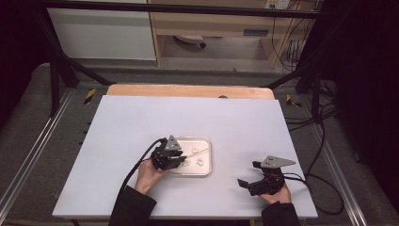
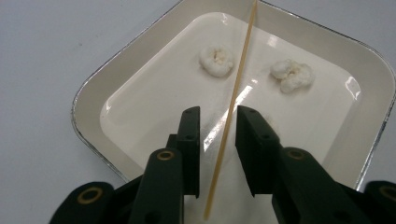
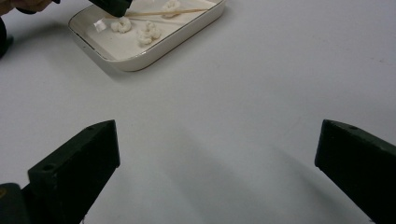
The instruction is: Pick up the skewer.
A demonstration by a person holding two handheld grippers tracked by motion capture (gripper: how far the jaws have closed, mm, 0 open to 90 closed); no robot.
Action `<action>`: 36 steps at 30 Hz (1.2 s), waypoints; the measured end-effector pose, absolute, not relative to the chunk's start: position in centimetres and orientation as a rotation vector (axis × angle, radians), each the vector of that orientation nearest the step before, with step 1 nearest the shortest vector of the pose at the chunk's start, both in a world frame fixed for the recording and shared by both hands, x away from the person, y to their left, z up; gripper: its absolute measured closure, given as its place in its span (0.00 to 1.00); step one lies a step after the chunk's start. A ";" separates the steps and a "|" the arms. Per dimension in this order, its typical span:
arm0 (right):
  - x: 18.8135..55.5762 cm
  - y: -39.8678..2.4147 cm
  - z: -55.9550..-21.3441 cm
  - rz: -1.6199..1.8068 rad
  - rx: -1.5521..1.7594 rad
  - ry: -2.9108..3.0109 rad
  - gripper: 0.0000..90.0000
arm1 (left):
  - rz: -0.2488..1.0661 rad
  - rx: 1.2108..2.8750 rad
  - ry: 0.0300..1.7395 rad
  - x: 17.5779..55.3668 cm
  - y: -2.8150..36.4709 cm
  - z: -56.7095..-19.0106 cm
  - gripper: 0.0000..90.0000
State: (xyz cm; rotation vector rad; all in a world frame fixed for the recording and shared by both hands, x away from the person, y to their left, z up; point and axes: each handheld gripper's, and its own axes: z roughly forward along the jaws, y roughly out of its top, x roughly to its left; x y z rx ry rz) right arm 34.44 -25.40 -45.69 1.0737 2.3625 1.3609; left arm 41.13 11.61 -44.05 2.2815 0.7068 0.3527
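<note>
A shallow white tray (image 2: 93, 93) lies on the table with a thin wooden stick (image 2: 240, 70) slanting across it and two white puffy lumps (image 2: 216, 60) (image 2: 292, 74) beside the stick. My left gripper (image 2: 218, 113) reaches into the tray with its jaws on either side of the stick's near end; a gap shows on the left side, so the pads do not clamp it. From above, the left gripper (image 1: 181, 157) is at the tray's (image 1: 207, 141) left edge. My right gripper (image 1: 247, 173) rests to the right of the tray, wide open (image 3: 217, 128) over bare table.
The tray (image 3: 187, 35) sits near the middle of a pale table top (image 1: 141, 117), whose front edge runs just below both hands. A wooden strip (image 1: 188, 90) borders the far edge. Dark frame bars and cables stand around the table.
</note>
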 end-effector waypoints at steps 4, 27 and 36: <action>34.4 -25.4 -45.7 1.360 1.073 2.364 0.01 | 0.337 2.291 0.693 41.2 11.5 -44.3 0.89; 34.5 -25.4 -45.8 1.353 1.065 2.370 0.01 | 0.349 2.280 0.637 40.7 11.8 -44.1 0.98; 34.4 -25.4 -45.7 1.352 1.065 2.370 0.01 | 0.357 2.229 0.649 39.8 12.3 -43.1 0.98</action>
